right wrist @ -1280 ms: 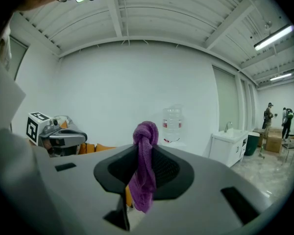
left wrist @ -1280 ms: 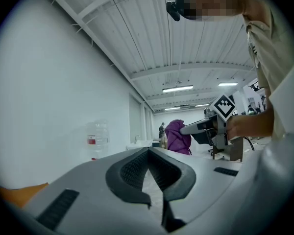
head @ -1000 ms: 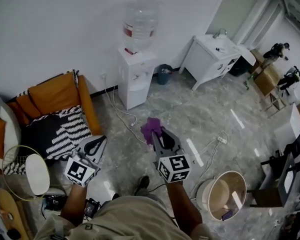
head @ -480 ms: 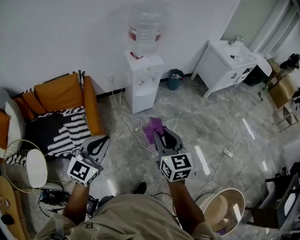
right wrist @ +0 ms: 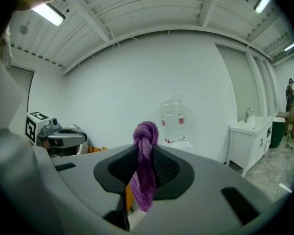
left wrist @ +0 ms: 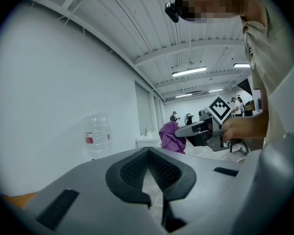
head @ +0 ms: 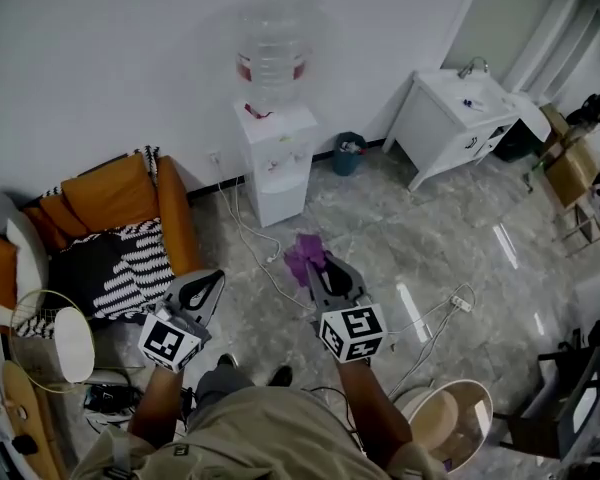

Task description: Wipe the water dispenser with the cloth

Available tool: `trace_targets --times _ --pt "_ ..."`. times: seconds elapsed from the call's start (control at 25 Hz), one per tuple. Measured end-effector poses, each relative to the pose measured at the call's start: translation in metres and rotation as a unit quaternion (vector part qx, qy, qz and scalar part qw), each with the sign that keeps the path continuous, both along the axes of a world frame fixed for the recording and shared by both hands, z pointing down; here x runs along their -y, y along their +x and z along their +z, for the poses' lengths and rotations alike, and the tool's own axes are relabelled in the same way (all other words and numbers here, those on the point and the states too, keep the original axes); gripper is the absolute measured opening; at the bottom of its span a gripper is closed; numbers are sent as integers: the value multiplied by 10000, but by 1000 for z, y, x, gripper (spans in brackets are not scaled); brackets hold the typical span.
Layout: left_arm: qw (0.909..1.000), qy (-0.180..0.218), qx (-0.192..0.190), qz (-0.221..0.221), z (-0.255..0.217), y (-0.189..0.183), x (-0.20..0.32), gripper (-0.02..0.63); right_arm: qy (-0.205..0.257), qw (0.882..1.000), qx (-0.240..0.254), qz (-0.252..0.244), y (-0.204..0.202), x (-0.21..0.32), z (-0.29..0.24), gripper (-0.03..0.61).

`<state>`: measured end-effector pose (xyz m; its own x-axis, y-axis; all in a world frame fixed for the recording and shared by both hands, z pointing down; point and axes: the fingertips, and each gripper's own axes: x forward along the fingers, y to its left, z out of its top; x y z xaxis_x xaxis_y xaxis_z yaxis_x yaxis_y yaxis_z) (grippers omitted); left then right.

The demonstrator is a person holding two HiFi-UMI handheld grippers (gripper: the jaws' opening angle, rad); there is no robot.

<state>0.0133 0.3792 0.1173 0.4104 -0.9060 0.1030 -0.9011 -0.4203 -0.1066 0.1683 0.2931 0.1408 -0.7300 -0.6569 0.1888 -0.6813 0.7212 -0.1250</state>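
your right hand-held gripper (head: 317, 265) is clamping the crumpled purple cloth (head: 301, 252) over the grey marble floor (head: 400, 233), well apart from the white water dispenser (head: 277, 163) standing against the wall (head: 110, 58); your left hand-held gripper (head: 206, 288) is hanging closed, holding nothing.

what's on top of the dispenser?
A clear bottle with a red label, upturned on the white dispenser. Its neck is hidden where it enters the top.

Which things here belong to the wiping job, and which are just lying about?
Job: cloth, pinched in the right gripper; water dispenser; left gripper, shut and empty.
Lying about: sofa, sink cabinet, bin, power strip, bucket.
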Motion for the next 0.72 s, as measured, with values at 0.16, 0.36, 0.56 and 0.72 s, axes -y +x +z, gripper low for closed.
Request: trace_targets --times 0.16,0.36,0.56,0.72 --pt "9997 -101 -3 214 10 7 29 15 -55 9998 42 176 9 20 6 84" --pt "9982 51 -93 582 10 14 84 15 -16 9983 -24 580 22 49 9 84" --pt "9941 167 -204 1055 7 18 148 15 -34 9951 -113 986 21 81 5 84" --pt "9893 258 -271 1414 3 17 193 15 -11 9916 -176 1281 14 111 3 84"
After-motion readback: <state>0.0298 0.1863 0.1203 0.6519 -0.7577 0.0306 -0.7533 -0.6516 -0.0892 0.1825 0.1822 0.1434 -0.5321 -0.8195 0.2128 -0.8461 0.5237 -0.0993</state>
